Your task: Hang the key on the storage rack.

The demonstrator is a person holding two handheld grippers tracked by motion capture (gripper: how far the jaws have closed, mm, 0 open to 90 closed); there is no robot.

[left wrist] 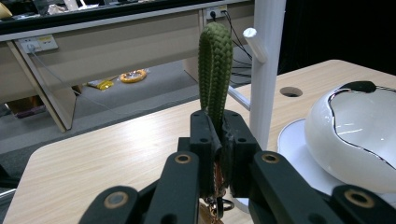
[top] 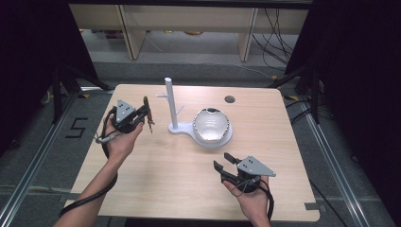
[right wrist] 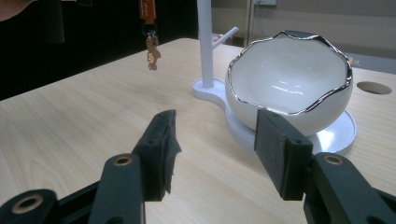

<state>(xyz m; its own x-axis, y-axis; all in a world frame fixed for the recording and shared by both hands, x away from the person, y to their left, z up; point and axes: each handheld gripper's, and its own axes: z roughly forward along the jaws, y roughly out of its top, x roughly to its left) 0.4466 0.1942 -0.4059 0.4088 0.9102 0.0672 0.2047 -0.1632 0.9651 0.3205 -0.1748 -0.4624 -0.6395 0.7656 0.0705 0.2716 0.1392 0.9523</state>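
My left gripper (top: 147,113) is shut on a keychain with a green braided loop (left wrist: 215,70) that stands up out of the jaws. Its keys (top: 151,125) dangle below, above the table left of the white stand. In the left gripper view the gripper (left wrist: 219,135) faces the stand's pole (left wrist: 266,70), and a short peg (left wrist: 254,42) juts out just right of the loop. The stand (top: 171,101) shares a base with a white eggshell-shaped bowl (top: 211,124). My right gripper (top: 223,161) rests low at the front right, open and empty, pointing at the bowl (right wrist: 289,79). The keys (right wrist: 152,51) hang in the air to the left.
The wooden table (top: 156,179) has a round cable hole (top: 230,99) near its far right edge. Beyond the far edge stand desk legs (top: 128,33), with cables (top: 279,42) on the floor. Dark curtains flank both sides.
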